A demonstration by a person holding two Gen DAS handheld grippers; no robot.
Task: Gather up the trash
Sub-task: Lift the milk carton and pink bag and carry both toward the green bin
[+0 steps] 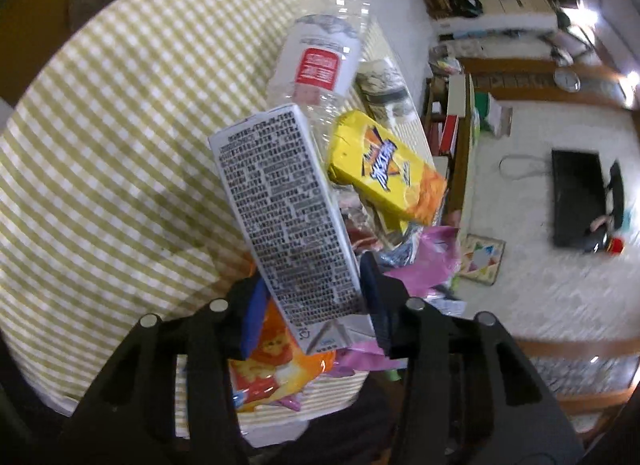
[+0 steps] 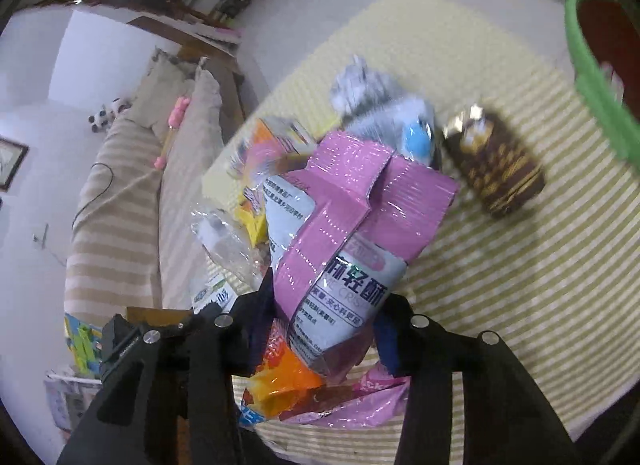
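Observation:
In the left wrist view my left gripper [image 1: 316,297] is shut on a white drink carton [image 1: 286,217] covered in small black print, held tilted above the checked cloth. Beyond it lie a clear plastic bottle [image 1: 316,61] with a red label and a yellow snack box [image 1: 384,169]. An orange wrapper [image 1: 276,365] lies under the fingers. In the right wrist view my right gripper [image 2: 324,317] is shut on a pink and white snack bag [image 2: 348,233], lifted off the pile. A brown wrapped packet [image 2: 496,169] lies on the cloth to the right.
A yellow-and-white checked tablecloth [image 1: 112,137] covers the table. A green-rimmed bin [image 2: 592,65] stands at the upper right of the right wrist view. More wrappers, orange [image 2: 284,381] and pink, lie below the right gripper. A striped sofa [image 2: 120,217] stands left of the table.

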